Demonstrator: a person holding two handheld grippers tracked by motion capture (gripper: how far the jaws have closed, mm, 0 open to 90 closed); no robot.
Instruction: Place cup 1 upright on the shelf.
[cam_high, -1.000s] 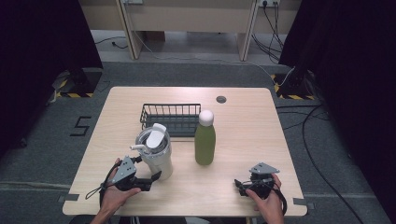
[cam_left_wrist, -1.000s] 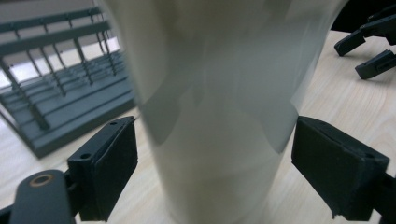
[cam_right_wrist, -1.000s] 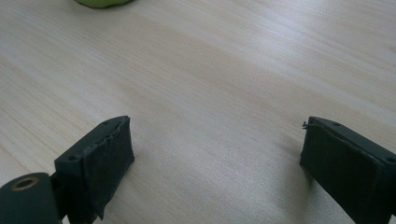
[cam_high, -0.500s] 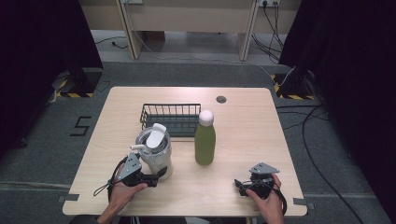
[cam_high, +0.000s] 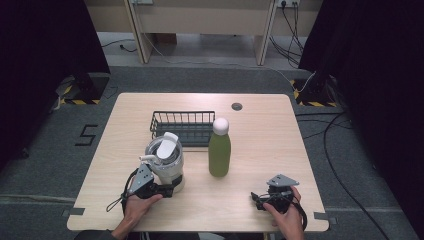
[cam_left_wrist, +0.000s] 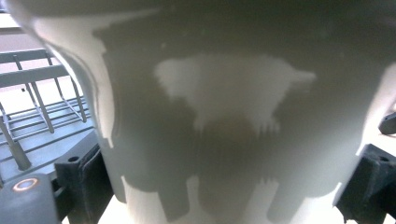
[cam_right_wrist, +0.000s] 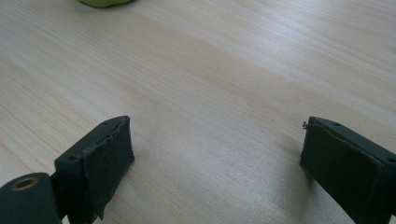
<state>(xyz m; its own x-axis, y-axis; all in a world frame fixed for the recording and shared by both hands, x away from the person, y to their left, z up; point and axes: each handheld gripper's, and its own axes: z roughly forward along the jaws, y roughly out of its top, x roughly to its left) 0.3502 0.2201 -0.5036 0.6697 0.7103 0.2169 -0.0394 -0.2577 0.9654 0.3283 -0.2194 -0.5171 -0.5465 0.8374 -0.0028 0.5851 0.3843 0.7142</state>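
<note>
I read no label on the white tumbler (cam_high: 165, 161); its smooth glossy wall (cam_left_wrist: 233, 116) tapers between my left gripper (cam_high: 167, 190) jaws, which straddle its base near the table's left front, contact unclear. My right gripper (cam_high: 256, 198) rests wide open over pale wood-grain table (cam_right_wrist: 210, 70). A matte green bottle (cam_high: 219, 152) with a white cap stands right of the tumbler, before a black wire basket (cam_high: 183, 125).
</note>
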